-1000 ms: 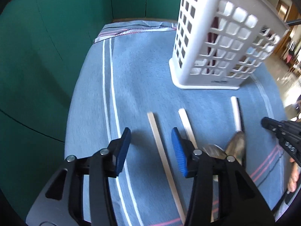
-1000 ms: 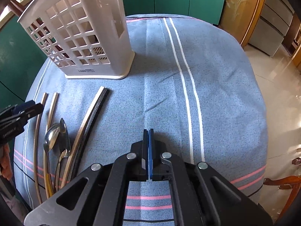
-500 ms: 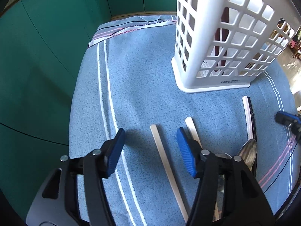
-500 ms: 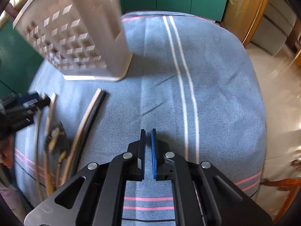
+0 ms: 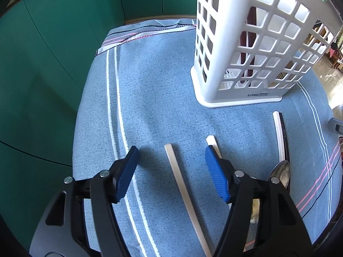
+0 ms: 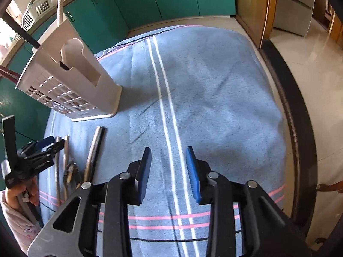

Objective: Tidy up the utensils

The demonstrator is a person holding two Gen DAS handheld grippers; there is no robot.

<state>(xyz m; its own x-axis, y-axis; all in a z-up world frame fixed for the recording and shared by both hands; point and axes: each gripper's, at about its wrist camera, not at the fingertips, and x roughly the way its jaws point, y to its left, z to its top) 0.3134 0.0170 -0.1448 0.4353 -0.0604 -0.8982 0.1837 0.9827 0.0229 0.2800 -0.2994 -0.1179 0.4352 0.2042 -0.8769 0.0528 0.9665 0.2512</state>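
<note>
Left gripper [image 5: 170, 167] gapes wide, ribbed blue pads straddling a flat pale utensil handle [image 5: 184, 192] on the blue cloth [image 5: 154, 98]. Right gripper [image 6: 168, 171] also released, empty. White lattice plastic caddy [image 5: 246, 49] stands far right of the handles.

Lighting: you have bright daylight, both views sharp. Shadows: soft, beneath the basket [image 5: 246, 49] on the cloth [image 6: 214, 85]. Glare: floor [image 6: 310, 68], right view. Edges: strong fisheye bending, dark corners.
</note>
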